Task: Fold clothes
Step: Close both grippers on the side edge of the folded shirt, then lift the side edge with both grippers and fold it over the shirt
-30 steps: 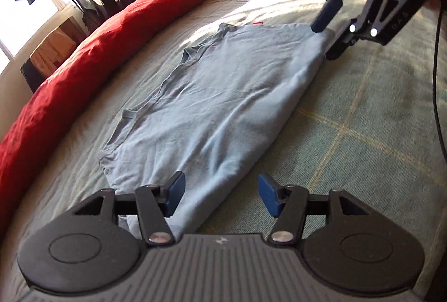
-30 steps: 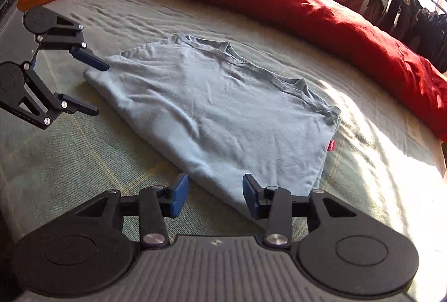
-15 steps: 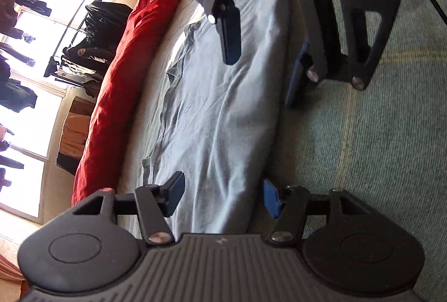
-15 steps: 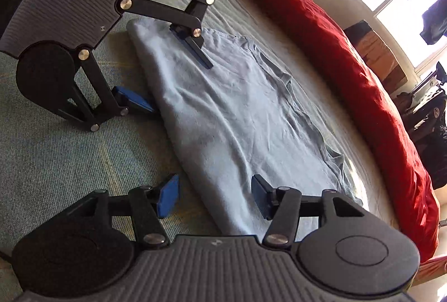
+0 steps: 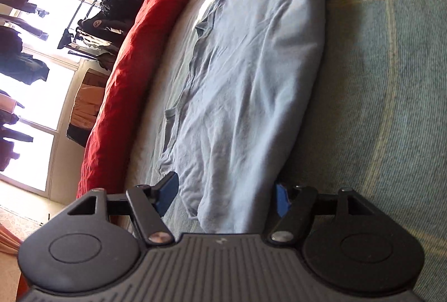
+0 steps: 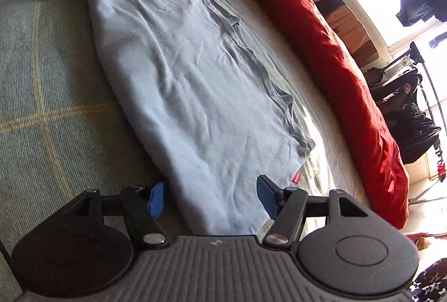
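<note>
From the left wrist the left gripper (image 5: 225,195), jaws just widened, straddles one end of the folded pale-blue cotton T-shirt (image 5: 251,78) lying on the green checked bedspread (image 5: 391,78), pads clear of it, while the right wrist shows the right gripper (image 6: 211,197), likewise just spread, astride the other end without pinching.

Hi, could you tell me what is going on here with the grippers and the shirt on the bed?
A person is folding a light blue shirt on a green bedspread with two handheld grippers. The shirt already lies folded in a long strip. The left gripper and the right gripper each straddle one end of the strip; their jaws have just been opening, with cloth between them but not pinched. A red duvet lies along the far side.
</note>
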Available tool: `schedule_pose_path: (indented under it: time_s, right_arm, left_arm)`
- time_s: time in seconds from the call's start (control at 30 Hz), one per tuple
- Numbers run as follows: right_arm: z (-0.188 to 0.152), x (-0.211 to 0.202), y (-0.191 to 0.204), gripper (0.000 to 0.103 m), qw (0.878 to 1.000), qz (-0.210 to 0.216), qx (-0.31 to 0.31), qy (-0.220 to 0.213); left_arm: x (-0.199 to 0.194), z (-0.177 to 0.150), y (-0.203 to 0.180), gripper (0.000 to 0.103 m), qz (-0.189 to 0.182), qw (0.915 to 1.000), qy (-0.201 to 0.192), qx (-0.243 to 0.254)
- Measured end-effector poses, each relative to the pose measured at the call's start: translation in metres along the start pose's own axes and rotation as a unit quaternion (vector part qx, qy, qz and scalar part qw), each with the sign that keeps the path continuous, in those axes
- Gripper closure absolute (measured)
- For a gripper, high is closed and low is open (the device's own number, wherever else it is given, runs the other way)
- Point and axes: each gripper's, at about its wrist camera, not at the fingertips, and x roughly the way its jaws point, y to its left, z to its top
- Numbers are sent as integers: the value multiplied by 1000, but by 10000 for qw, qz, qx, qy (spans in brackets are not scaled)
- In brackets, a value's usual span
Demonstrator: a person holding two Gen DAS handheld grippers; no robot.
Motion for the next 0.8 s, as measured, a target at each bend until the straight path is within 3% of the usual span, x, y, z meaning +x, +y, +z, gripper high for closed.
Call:
schedule_pose_path:
  time_s: [0.13,0.27,0.37,0.43,0.47,0.53,0.6,0.67,0.8]
  right_arm:
    - [-5,6,-2,33,9997,-206,-140,-1]
    - [11,18,12,36,9965,-437,-699,-164]
    - [16,25,17,39,9934,-499,-1002,-236]
    - [16,25,20,49,9920,-512,-1133,-228]
    - [16,26,21,52,9913,-524,-1183,-234]
    - [14,26,24,71,9908,-511,-1228,-249]
    - [13,28,24,83,9921,-412,-1169,-189]
    - [15,29,22,86,9933,-361,-1087,-160]
    - [21,33,14,92,9948,-339,-955,-83]
  left_arm:
    - [6,5,-3,32,119,9997,-10,194]
    - [18,17,-8,33,267,9979,-129,573]
    - [21,17,-9,33,318,9969,-191,694]
    - [20,15,-12,36,361,9957,-260,812]
    - [20,13,-14,40,377,9947,-299,906]
    - [20,12,-18,54,328,9936,-330,1026]
    - [23,13,-20,87,58,9944,-261,1021]
    - [25,13,-25,95,-43,9942,-213,1057]
    - [25,16,-12,97,-284,9974,-134,641]
